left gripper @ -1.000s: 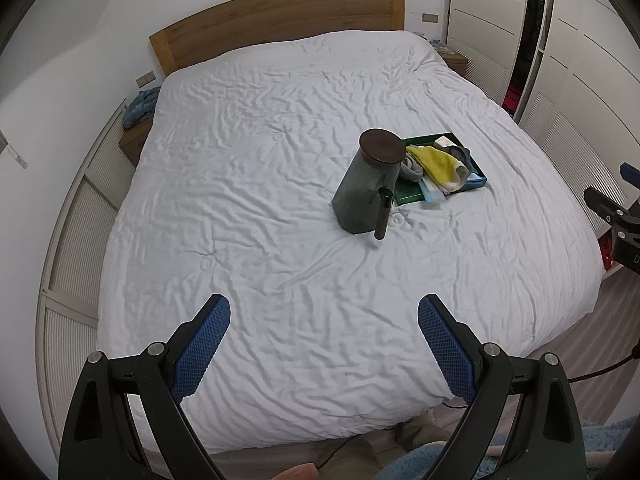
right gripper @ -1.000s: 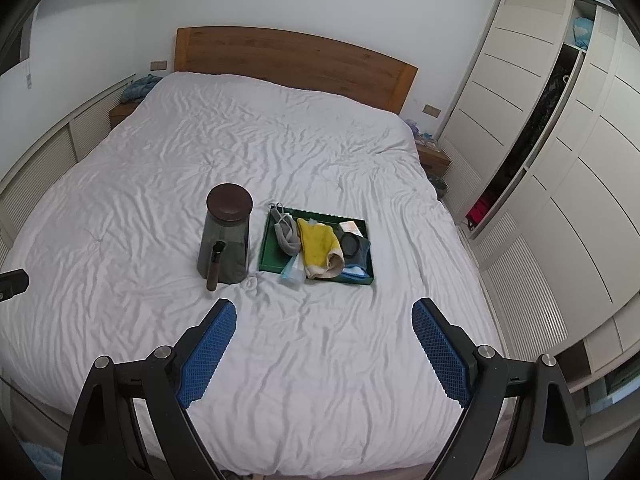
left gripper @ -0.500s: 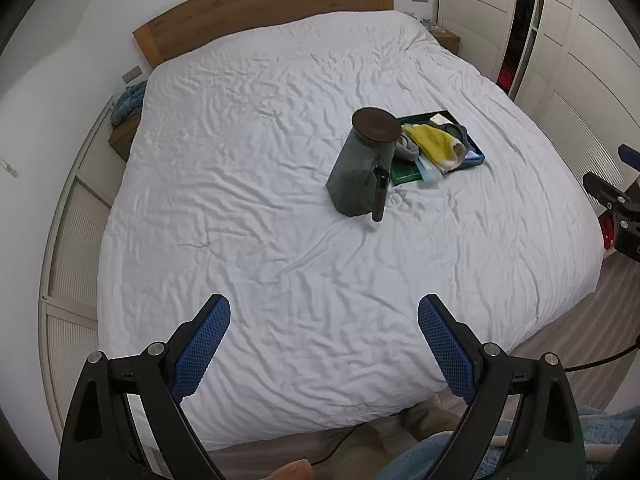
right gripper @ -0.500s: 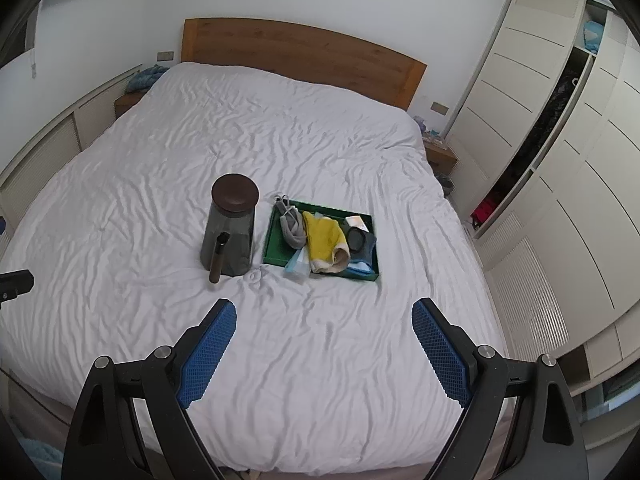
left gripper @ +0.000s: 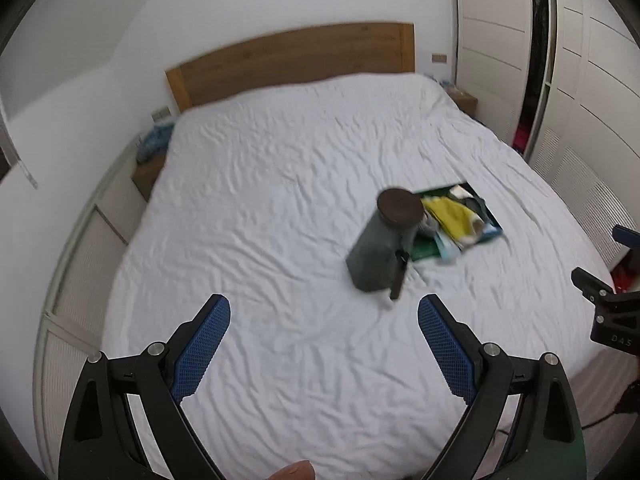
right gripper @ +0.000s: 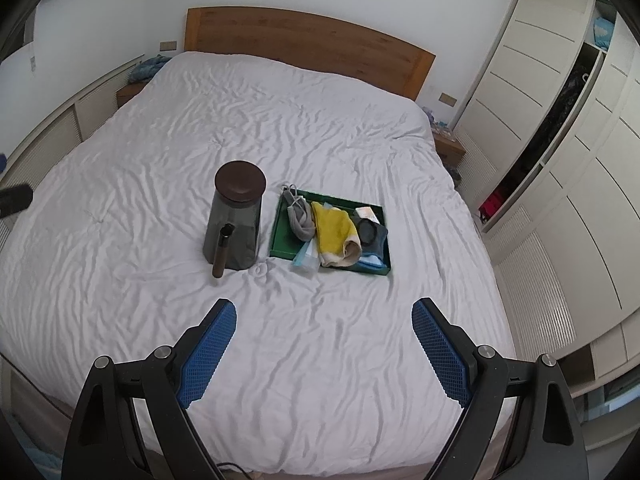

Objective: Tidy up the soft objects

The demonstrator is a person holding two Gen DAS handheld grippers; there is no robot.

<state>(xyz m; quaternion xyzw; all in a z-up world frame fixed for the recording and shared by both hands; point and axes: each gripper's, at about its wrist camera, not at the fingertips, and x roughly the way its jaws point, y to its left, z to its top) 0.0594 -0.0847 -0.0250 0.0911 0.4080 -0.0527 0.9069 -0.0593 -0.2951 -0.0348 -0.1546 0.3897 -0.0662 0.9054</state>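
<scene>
While the left wrist view is slightly blurred, the left hand-held gripper [left gripper: 324, 328] shows wide, blue pads spread well apart, nothing between them, held above the near part of the bed [left gripper: 280, 208]. A grey canister [left gripper: 380, 252] with a dark brown lid stands on the white cover, right of centre. Just beside it, on its far right, lies a green tray [left gripper: 490, 220] with a yellow cloth [left gripper: 452, 216] and other soft items piled in it; details too smeared to tell. Part of the other tool [left gripper: 608, 308] shows at the right edge.

Right wrist view: right hand-held gripper [right gripper: 324, 328] also wide, holding nothing, over the near half of the bed [right gripper: 360, 340]. Grey canister [right gripper: 236, 220] upright, a dark handle on its near side. Green tray [right gripper: 280, 236] just to its right, apart from it. In the tray: grey sock [right gripper: 300, 220] at left, yellow cloth [right gripper: 334, 232] in the middle, dark blue item [right gripper: 372, 234] at right, light blue piece [right gripper: 308, 258] overhanging the near rim. Wooden headboard [right gripper: 312, 48] behind; white wardrobe [right gripper: 560, 140] at right.
</scene>
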